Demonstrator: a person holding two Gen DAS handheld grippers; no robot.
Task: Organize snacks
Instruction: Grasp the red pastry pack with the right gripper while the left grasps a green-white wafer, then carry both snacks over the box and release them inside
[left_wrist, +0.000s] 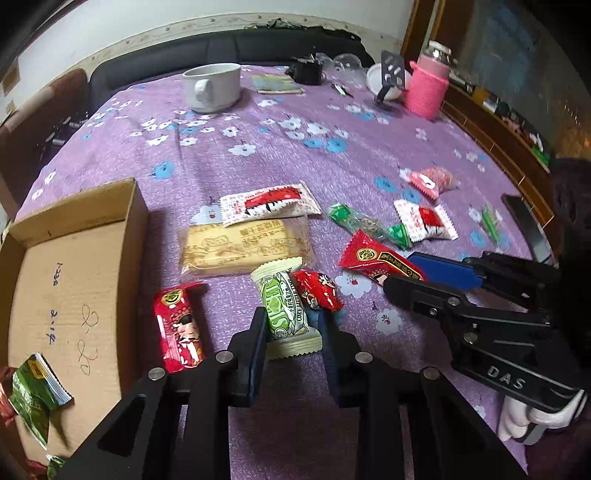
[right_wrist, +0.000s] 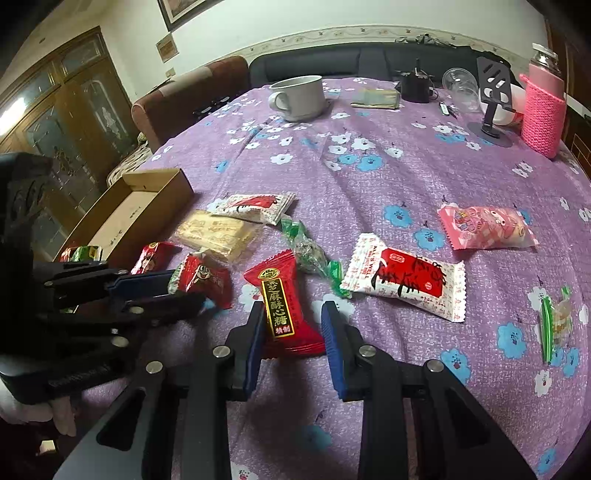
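Purple flowered cloth (left_wrist: 295, 155) covers the table under your two grippers, with a white mug (left_wrist: 213, 88) and a pink knitted bottle sleeve (left_wrist: 426, 90) well beyond your fingertips. Your left gripper (left_wrist: 293, 325) has its fingers clenched on the green-and-cream candy (left_wrist: 284, 314); the pads press its sides, and the small red candy (left_wrist: 318, 294) lies touching it just past your right-hand finger. Just outside your left-hand finger lies a red sesame candy (left_wrist: 181, 328), and beyond that the open cardboard box (left_wrist: 74, 280), which holds a green packet (left_wrist: 35, 391). Ahead of these fingertips sit the biscuit pack (left_wrist: 243, 247) and a white-and-red packet (left_wrist: 269, 205). Your right gripper (right_wrist: 293, 321) is grasping the red sesame crisp candy (right_wrist: 284, 310), fingers closed against its edges. Past those fingertips lie a green twist-wrapped sweet (right_wrist: 310, 254), another white-and-red packet (right_wrist: 404, 284) and a pink snack bag (right_wrist: 484, 227).
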